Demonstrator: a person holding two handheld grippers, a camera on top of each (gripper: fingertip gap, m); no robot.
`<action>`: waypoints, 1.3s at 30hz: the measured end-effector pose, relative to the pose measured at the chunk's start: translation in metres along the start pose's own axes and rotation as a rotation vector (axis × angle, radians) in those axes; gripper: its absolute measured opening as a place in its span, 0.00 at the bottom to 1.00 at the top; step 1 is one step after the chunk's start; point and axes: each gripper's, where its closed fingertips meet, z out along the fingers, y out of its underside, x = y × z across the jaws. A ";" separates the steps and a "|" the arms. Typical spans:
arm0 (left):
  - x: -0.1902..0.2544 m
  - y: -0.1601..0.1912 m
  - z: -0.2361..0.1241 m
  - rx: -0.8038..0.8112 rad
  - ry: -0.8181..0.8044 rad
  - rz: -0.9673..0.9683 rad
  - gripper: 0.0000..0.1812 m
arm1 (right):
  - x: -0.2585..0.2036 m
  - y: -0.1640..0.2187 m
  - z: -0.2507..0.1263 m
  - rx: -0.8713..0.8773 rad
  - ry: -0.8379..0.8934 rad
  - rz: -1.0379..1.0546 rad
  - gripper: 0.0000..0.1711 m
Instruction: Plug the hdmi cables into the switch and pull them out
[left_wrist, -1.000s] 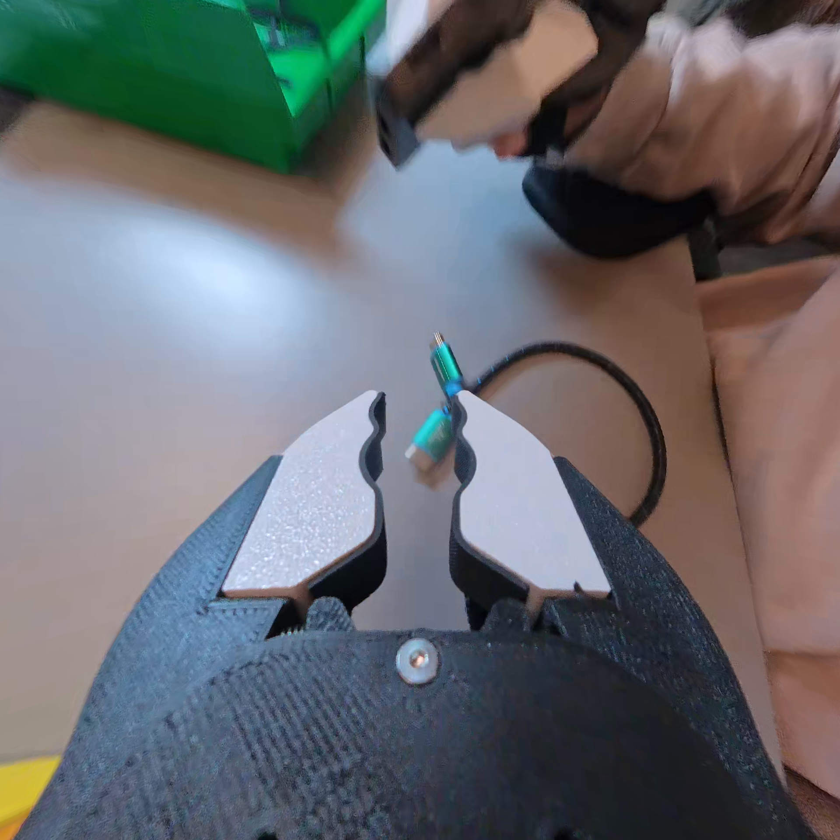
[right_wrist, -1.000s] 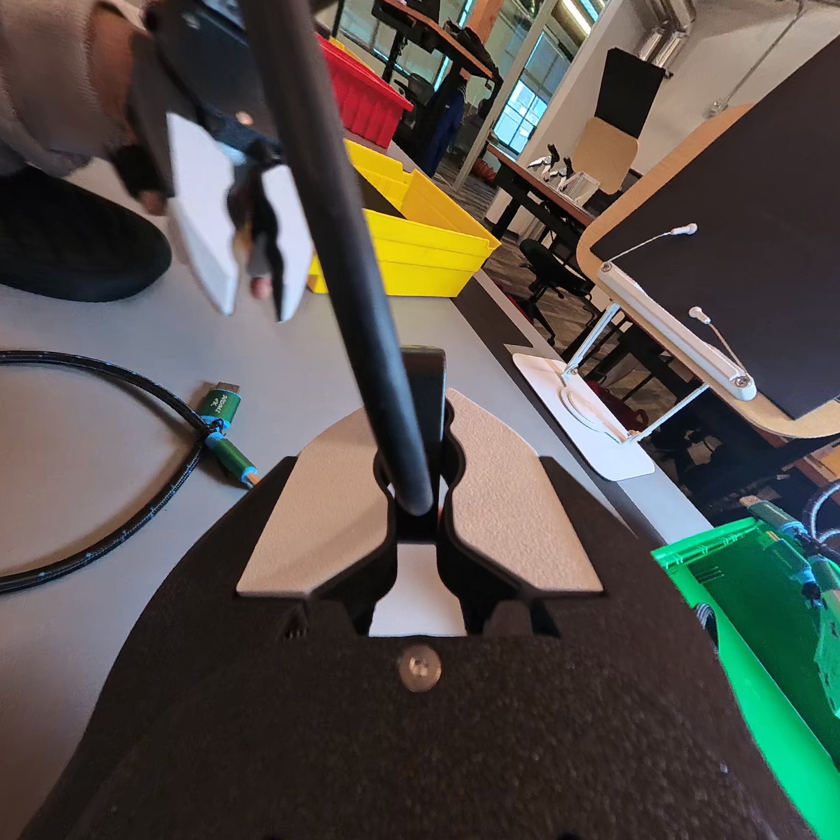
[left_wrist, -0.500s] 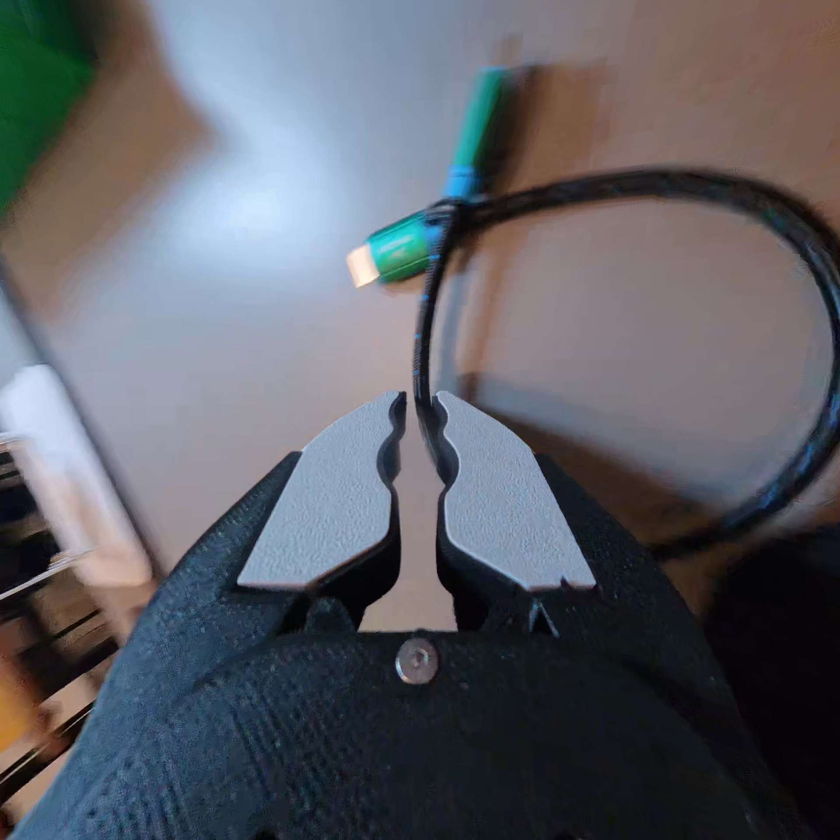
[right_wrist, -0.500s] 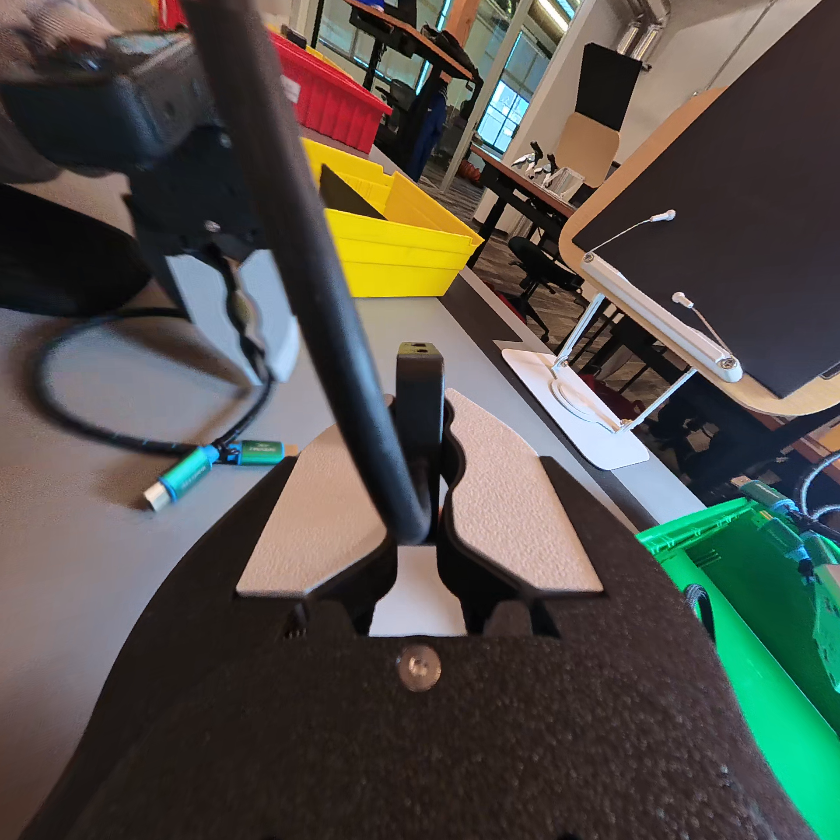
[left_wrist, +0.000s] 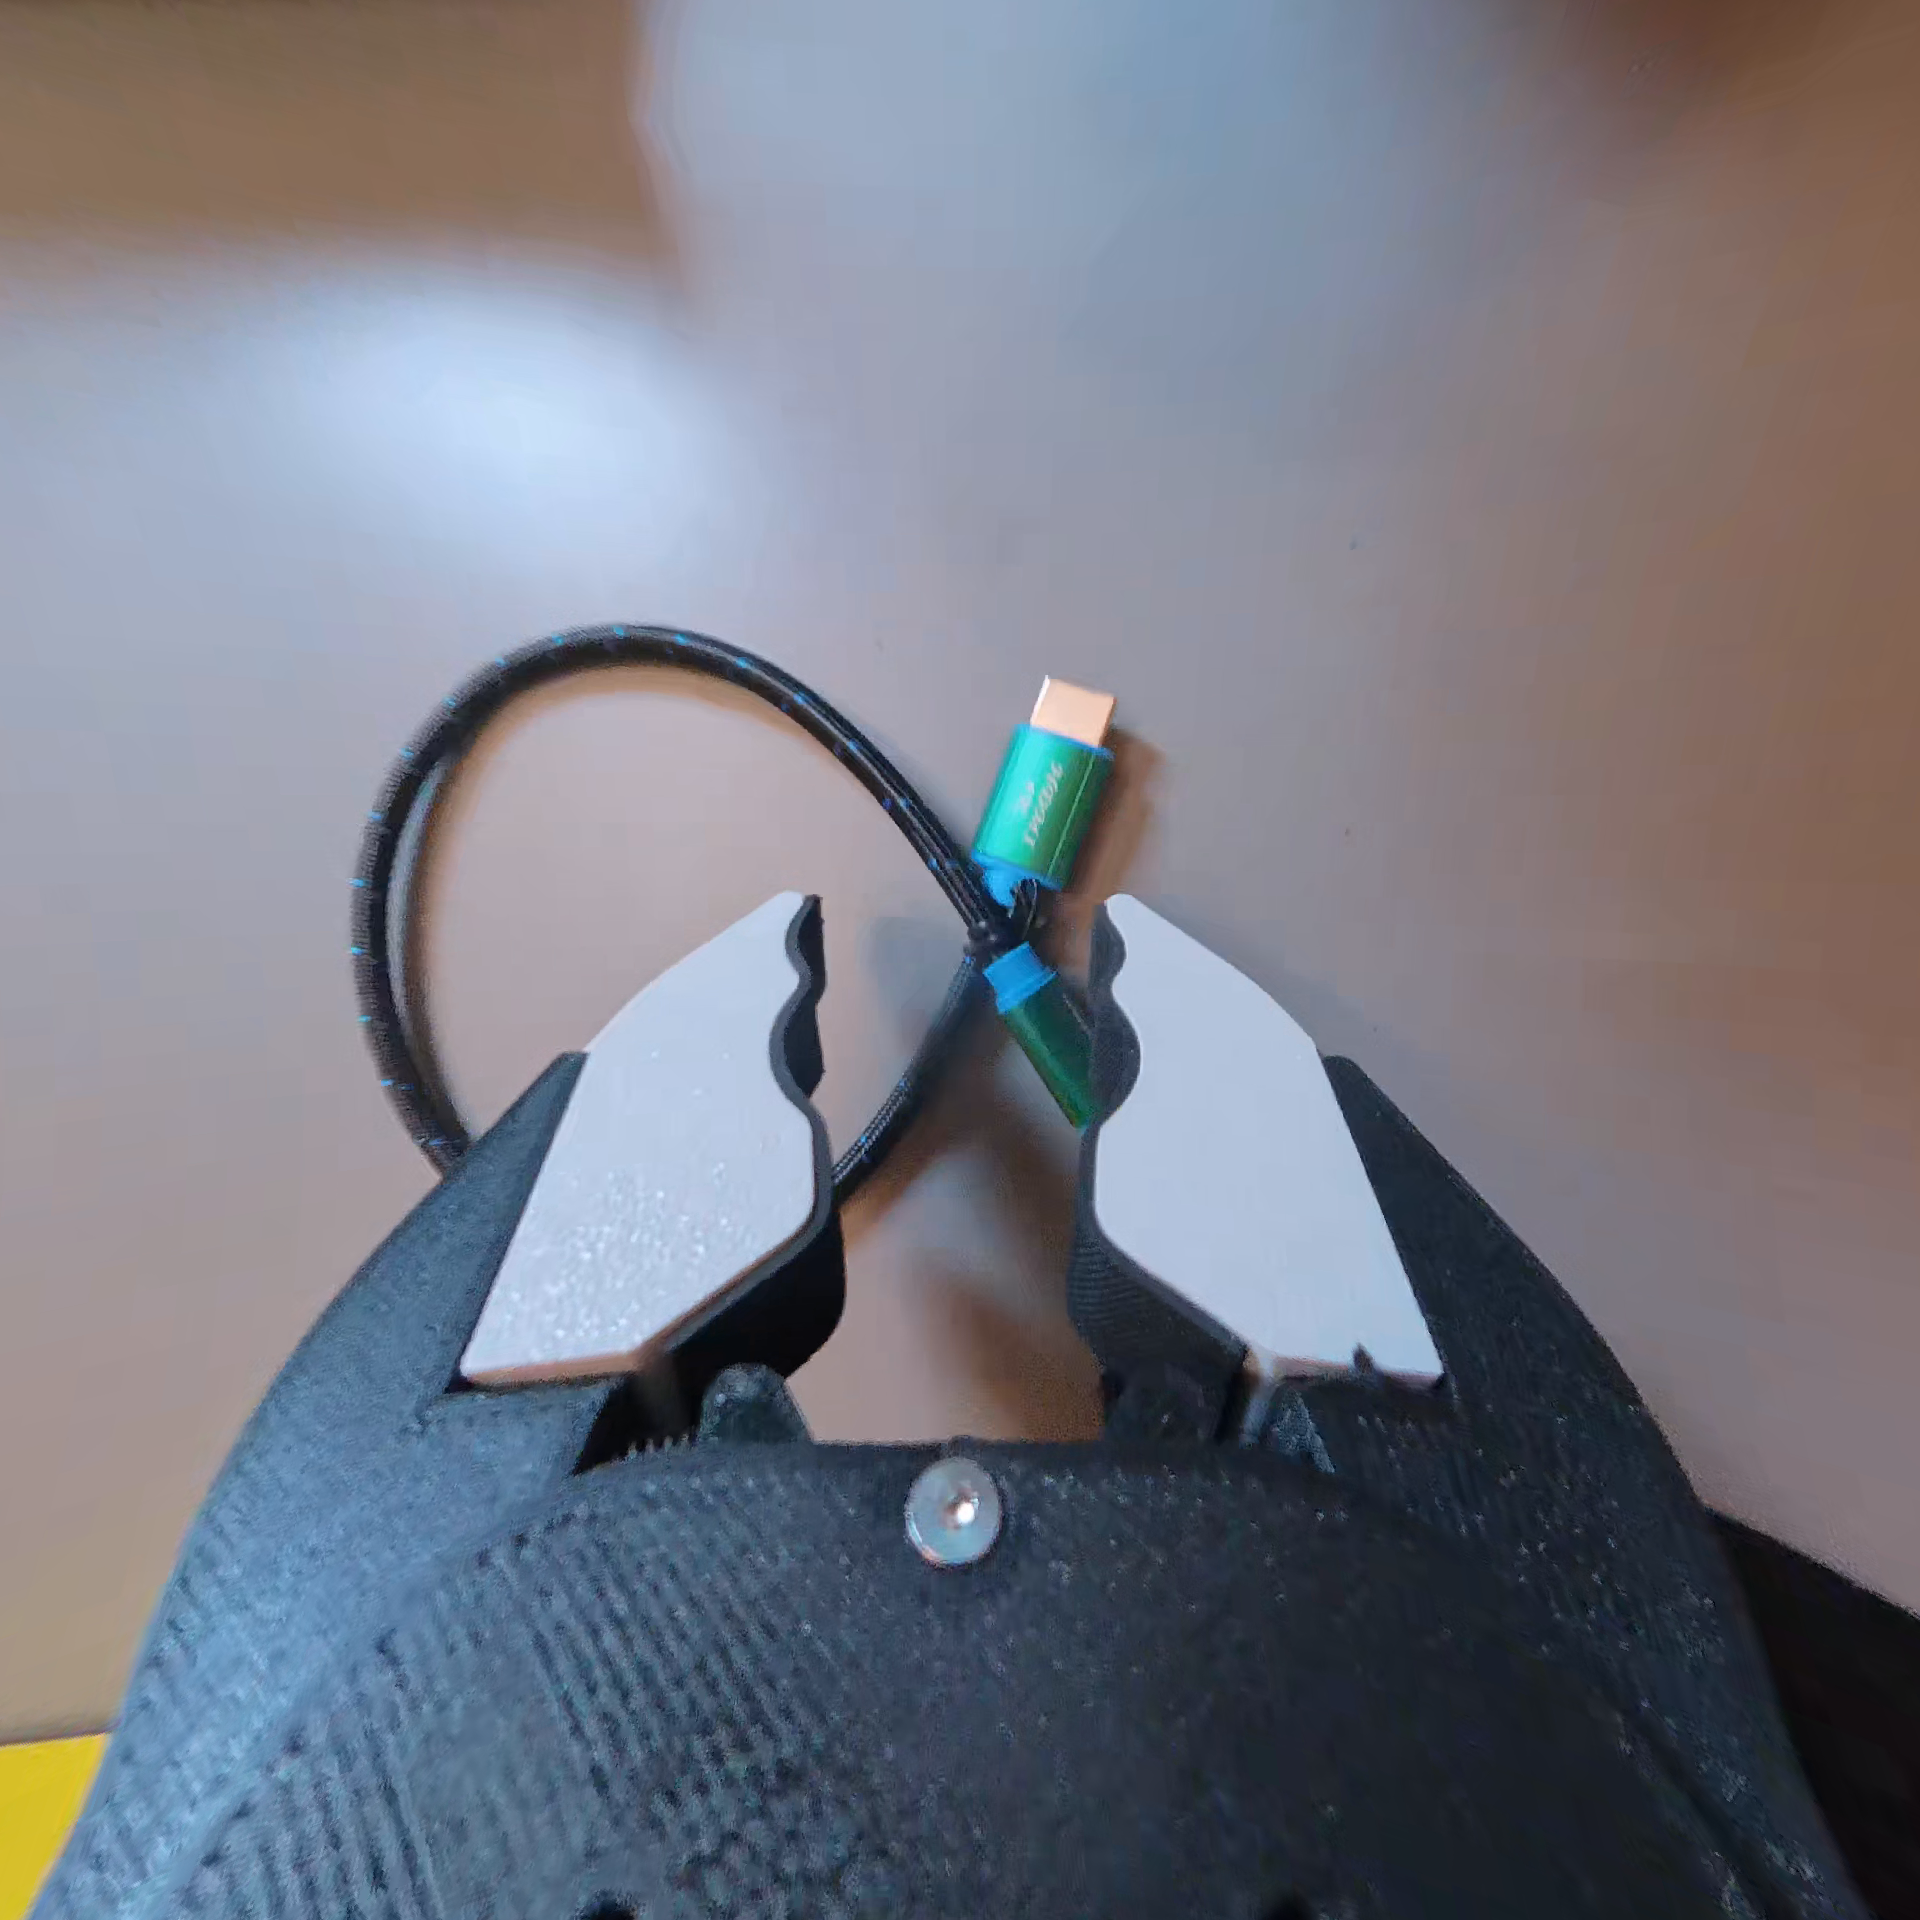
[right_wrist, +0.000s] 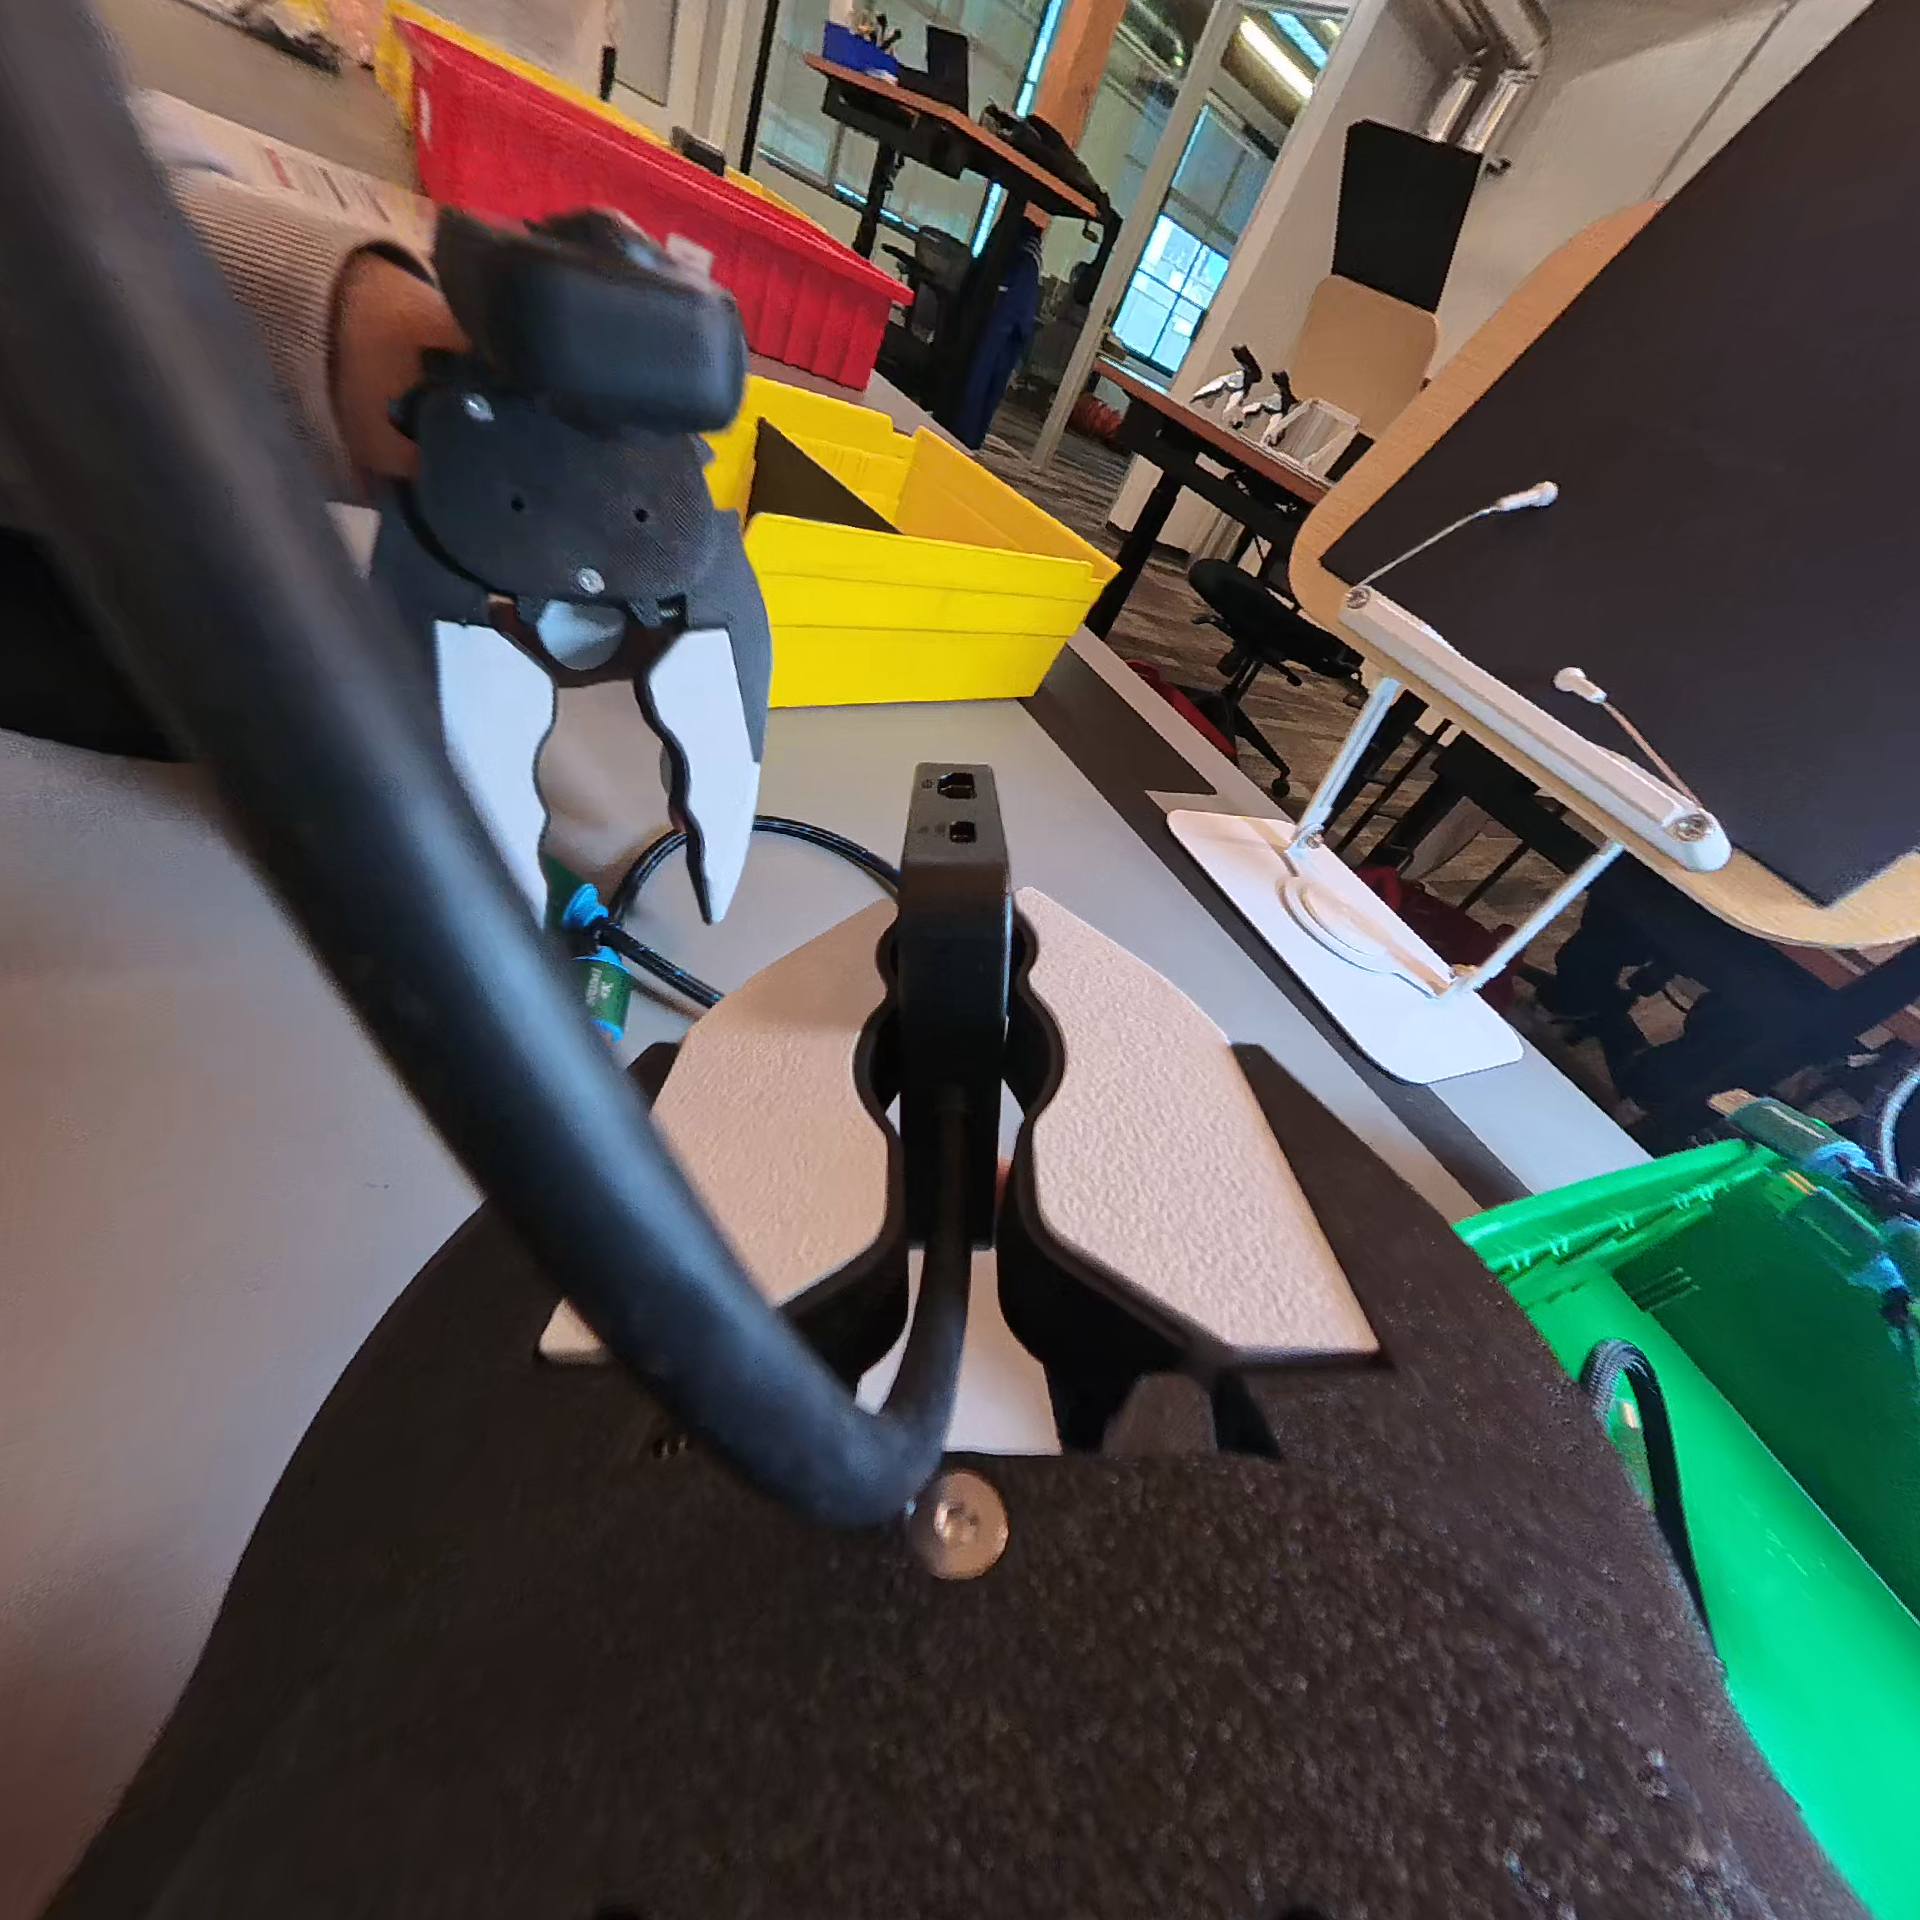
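Grey table (right_wrist: 1039, 758) in an open office – left gripper (left_wrist: 961, 914) spread wide, right gripper (right_wrist: 954, 914) clamping the switch (right_wrist: 954, 935)

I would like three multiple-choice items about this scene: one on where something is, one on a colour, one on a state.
1. Where does the braided cable lie?
A. on the table
B. in the yellow bin
C. in the right tongs

2. What colour are the shells of its two plugs?
A. red
B. green
C. white

3. How do the left tongs stand?
A. shut on a plug
B. shut on nothing
C. open

Key:
1 A, its loop rests on the table ahead of the left tongs.
2 B, both shells are green with blue collars.
3 C, the fingers stand apart over the lower plug, while the right tongs clamp the black switch.
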 end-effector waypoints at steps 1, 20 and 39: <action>0.001 0.004 0.004 -0.017 0.020 0.009 0.28 | -0.002 -0.001 0.000 -0.002 -0.014 -0.001 0.10; -0.028 -0.032 -0.017 0.244 -0.111 -0.268 0.07 | -0.004 0.061 0.017 -0.407 0.113 -0.534 0.08; -0.037 -0.031 0.011 0.032 -0.053 -0.499 0.07 | -0.011 0.097 0.044 -0.716 0.186 -0.899 0.08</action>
